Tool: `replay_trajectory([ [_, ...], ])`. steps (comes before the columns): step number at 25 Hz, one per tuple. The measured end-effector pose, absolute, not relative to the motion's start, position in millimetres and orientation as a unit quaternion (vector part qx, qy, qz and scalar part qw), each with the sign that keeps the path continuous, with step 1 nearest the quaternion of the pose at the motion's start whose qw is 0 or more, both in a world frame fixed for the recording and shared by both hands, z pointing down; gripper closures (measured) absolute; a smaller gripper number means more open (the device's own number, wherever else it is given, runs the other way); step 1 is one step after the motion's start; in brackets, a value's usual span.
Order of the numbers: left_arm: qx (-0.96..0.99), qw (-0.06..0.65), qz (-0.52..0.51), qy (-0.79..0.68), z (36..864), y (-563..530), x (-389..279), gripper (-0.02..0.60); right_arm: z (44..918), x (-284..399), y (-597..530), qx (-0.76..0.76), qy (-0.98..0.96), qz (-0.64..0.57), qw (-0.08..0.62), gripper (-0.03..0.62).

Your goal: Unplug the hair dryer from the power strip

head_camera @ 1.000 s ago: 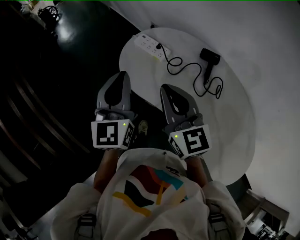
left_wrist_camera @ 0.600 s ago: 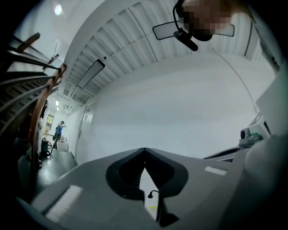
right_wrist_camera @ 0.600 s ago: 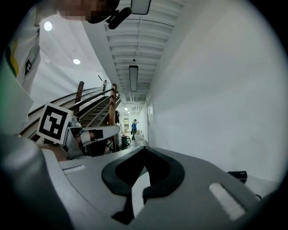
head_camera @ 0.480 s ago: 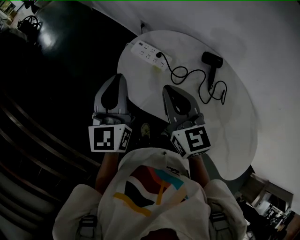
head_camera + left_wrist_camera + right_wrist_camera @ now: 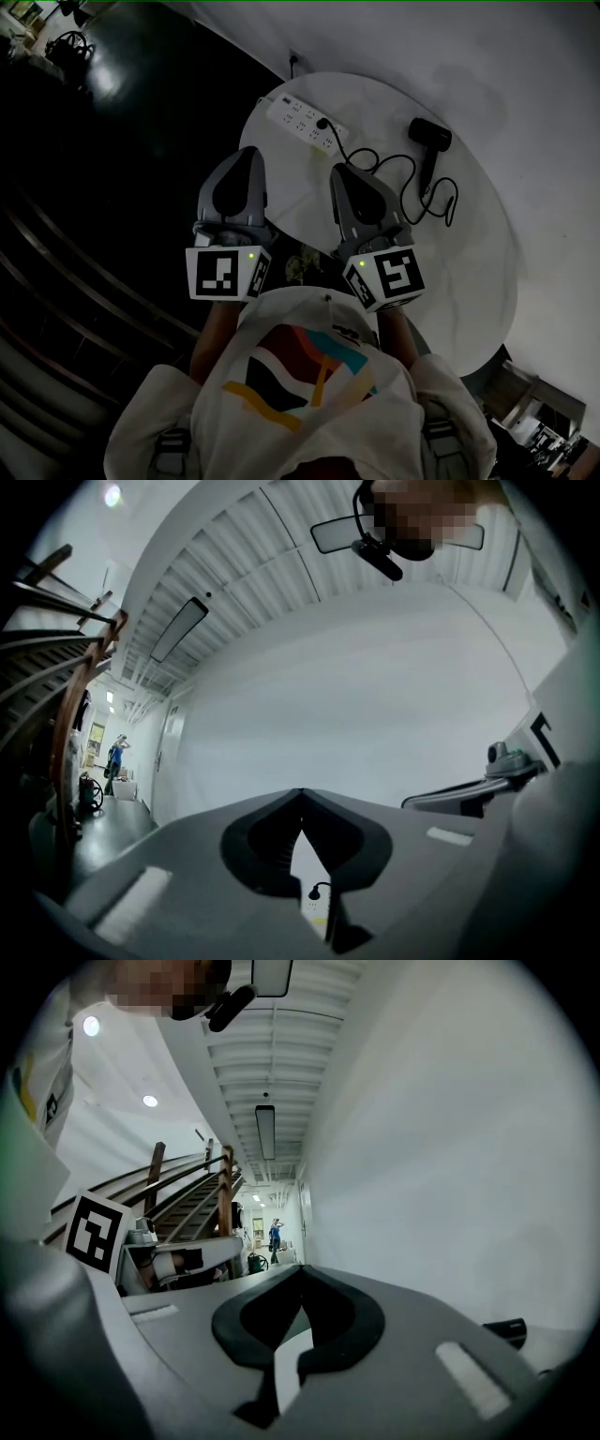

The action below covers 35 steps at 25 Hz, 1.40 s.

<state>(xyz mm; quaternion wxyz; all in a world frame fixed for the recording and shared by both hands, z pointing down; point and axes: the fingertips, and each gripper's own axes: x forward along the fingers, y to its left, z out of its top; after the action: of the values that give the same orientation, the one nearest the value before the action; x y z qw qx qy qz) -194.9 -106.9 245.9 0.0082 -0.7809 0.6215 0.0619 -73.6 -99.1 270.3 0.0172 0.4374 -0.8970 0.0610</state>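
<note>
Hair dryer [image 5: 429, 134] on far side of round white table [image 5: 469, 272]. Black cord [image 5: 412, 187] loops to plug [image 5: 322, 124], seated in power strip [image 5: 302, 117]. Left gripper [image 5: 242, 161], right gripper [image 5: 343, 178]: jaws together, empty, both short of strip.

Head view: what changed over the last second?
Left tool and right tool moved forward, closer to the strip; the right tool's tip is now just short of the cord. Nothing was gripped: both are shut and empty. Plug still in; dryer and table unchanged.
</note>
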Motion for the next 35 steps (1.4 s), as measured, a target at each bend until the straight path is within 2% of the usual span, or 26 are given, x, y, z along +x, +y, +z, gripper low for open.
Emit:
replay_trajectory([
  [12,-0.793,-0.002,0.013,0.609,266.6,-143.8,-188.9,0.583,288.7,-78.6,-126.6,0.439,-0.895,0.084,0.011,0.586],
  [15,-0.804,-0.003,-0.019,0.594,282.9,-160.5,-183.6,0.583,308.0,-85.7,-143.0,0.453,-0.887,0.089,0.022,0.567],
  [17,-0.821,-0.036,-0.055,0.567,309.8,-175.4,-174.0,0.583,324.2,-89.1,-154.3,0.466,-0.880,0.087,0.038,0.537],
  [18,-0.830,-0.059,-0.070,0.549,324.3,-182.6,-168.2,0.581,332.7,-90.9,-159.3,0.469,-0.877,0.089,0.049,0.490],
  [19,-0.838,-0.082,-0.078,0.534,336.8,-189.6,-164.3,0.533,340.8,-94.0,-164.3,0.469,-0.876,0.092,0.059,0.428],
  [20,-0.842,-0.099,-0.082,0.525,346.8,-196.6,-164.1,0.507,348.6,-98.5,-169.4,0.469,-0.876,0.096,0.067,0.403],
  [23,-0.842,-0.126,-0.100,0.515,374.2,-218.7,-172.4,0.581,375.2,-110.4,-185.0,0.477,-0.867,0.114,0.084,0.398],
  [28,-0.844,-0.179,-0.169,0.477,431.3,-271.0,-166.2,0.583,426.2,-98.5,-217.6,0.539,-0.823,0.146,0.103,0.403],
  [35,-0.845,-0.192,-0.250,0.433,484.1,-316.6,-154.1,0.583,473.6,-97.3,-243.8,0.571,-0.788,0.188,0.135,0.424],
])
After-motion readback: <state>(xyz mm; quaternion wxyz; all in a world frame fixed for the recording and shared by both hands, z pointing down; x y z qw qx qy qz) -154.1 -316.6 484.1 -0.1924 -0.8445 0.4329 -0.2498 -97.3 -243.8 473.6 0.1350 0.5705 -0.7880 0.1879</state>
